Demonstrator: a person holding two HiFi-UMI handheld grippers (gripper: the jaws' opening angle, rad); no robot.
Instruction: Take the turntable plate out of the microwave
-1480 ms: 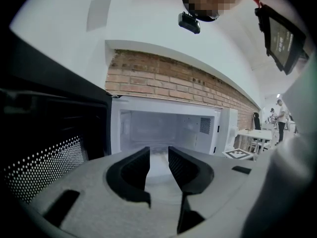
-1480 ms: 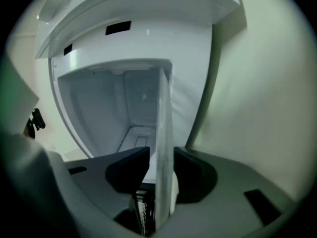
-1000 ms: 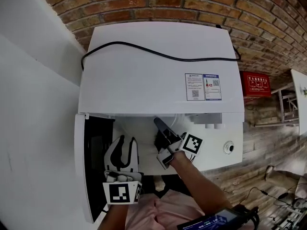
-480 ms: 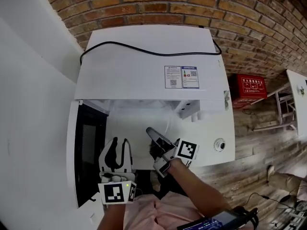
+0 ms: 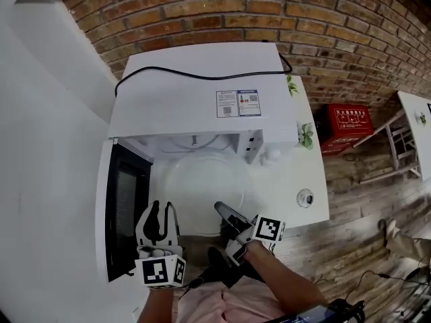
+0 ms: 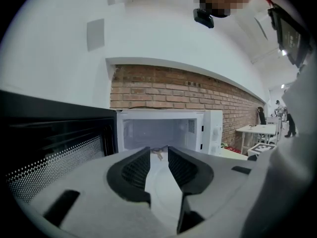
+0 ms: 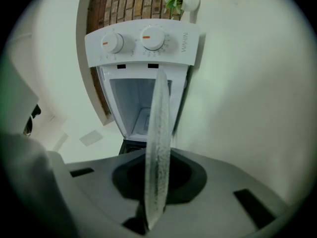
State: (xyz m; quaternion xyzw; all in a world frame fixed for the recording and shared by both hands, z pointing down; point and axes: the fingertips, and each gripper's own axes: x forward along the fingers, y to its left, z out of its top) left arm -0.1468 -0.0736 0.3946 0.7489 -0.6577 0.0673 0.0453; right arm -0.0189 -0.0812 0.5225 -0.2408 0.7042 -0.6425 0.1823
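Plate (image 5: 199, 184) lies flat at frame centre, just forward of the microwave (image 5: 195, 106) mouth and, by judgement, nearly clear of it. It runs from the right gripper (image 5: 223, 211) toward the cavity, those jaws pinched narrow on its near rim. Left gripper (image 5: 161, 208) sits at the plate's lower-left edge beside the open door (image 5: 124, 200), jaws wide and empty, both grippers pointing roughly level at the cavity.

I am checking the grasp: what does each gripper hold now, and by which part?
The right gripper is shut on the near rim of the glass turntable plate. The left gripper is open and holds nothing.
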